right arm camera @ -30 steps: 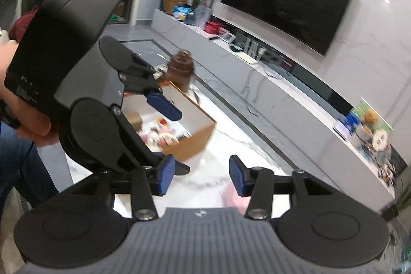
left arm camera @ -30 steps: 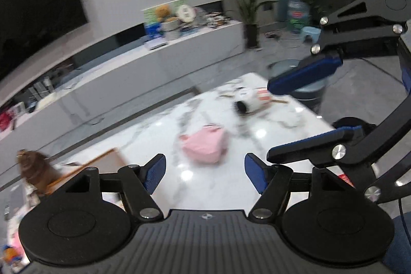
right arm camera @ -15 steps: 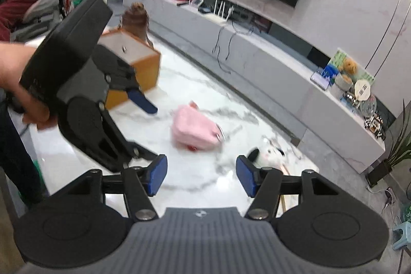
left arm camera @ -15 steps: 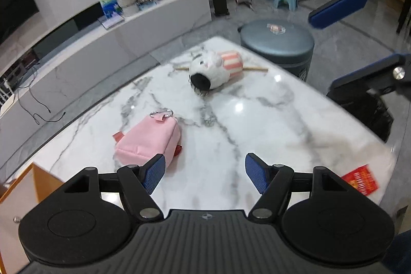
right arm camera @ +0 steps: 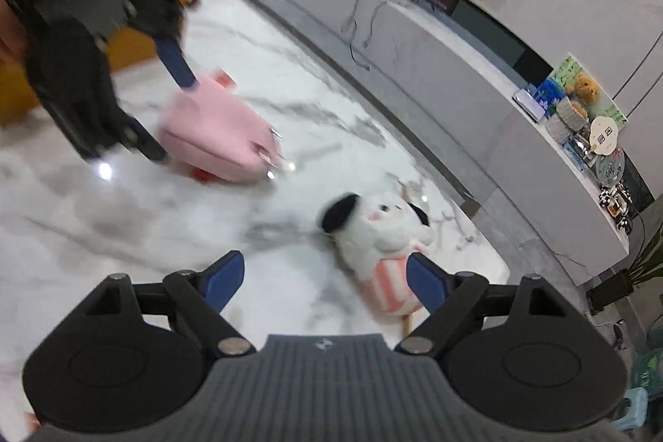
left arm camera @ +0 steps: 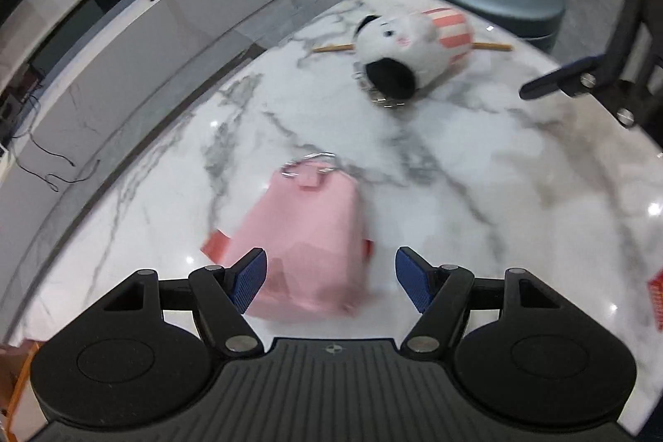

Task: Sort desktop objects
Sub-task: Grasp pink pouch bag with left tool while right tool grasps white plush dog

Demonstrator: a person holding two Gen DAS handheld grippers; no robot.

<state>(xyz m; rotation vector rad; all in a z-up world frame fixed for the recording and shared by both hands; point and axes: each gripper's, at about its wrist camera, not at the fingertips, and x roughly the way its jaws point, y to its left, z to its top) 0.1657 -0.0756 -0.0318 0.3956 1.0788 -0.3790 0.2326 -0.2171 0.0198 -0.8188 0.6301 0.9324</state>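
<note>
Pouch lies between the spread fingers of the left gripper; right gripper, fingers spread, angles down beside the plush.

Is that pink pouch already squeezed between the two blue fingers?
No. The left gripper is wide open, its pads either side of the pink pouch, not pressing it.

White marble table, grey-veined, glossy. Lying on it: pink pouch with metal ring; plush toy on its side, well apart from the pouch; thin wooden stick beneath the plush; red packet (right edge, partly cropped).
</note>
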